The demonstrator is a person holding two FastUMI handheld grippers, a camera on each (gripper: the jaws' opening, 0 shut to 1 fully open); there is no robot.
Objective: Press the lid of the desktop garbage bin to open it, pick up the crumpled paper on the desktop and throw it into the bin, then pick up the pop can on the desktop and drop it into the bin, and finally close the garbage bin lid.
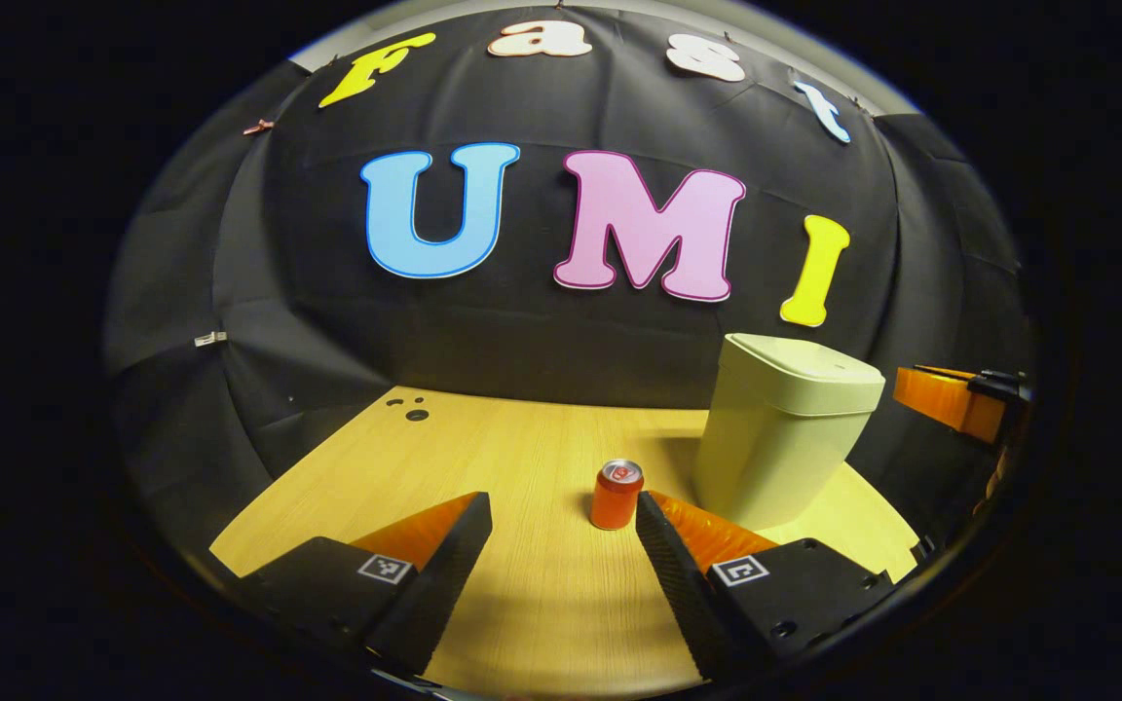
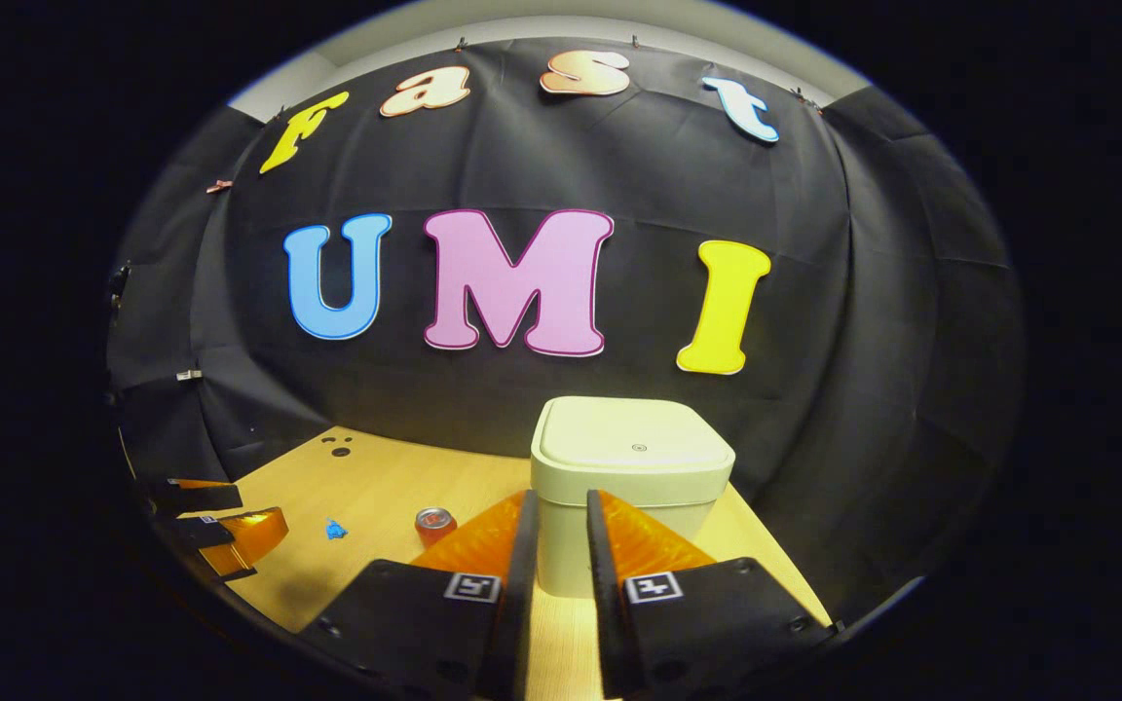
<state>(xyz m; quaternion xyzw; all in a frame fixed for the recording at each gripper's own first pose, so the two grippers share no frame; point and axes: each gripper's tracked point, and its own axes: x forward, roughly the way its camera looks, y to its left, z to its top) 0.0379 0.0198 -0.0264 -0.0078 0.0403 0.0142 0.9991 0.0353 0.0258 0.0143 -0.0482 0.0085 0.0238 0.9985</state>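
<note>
Currently: left gripper (image 1: 561, 516) spread wide above wooden desktop (image 1: 522, 458), nothing between fingers. Pop can (image 1: 616, 495) upright just ahead, near its right finger, not touched. Garbage bin (image 1: 780, 428) ahead-right of left gripper, lid (image 2: 632, 445) closed. Right gripper (image 2: 558, 531) fingers drawn close, narrow gap, gripping nothing; bin directly ahead. Small blue scrap (image 2: 334, 530) on desktop left of can. Crumpled paper not identified.

Your worktop (image 1: 522, 458) is warmly lit from above and reads sharp, while the cloth wall (image 1: 542, 350) stays dim. The bin (image 1: 785, 428) throws a soft shadow toward the worktop's far edge. Heavy fisheye bending at the rims.
</note>
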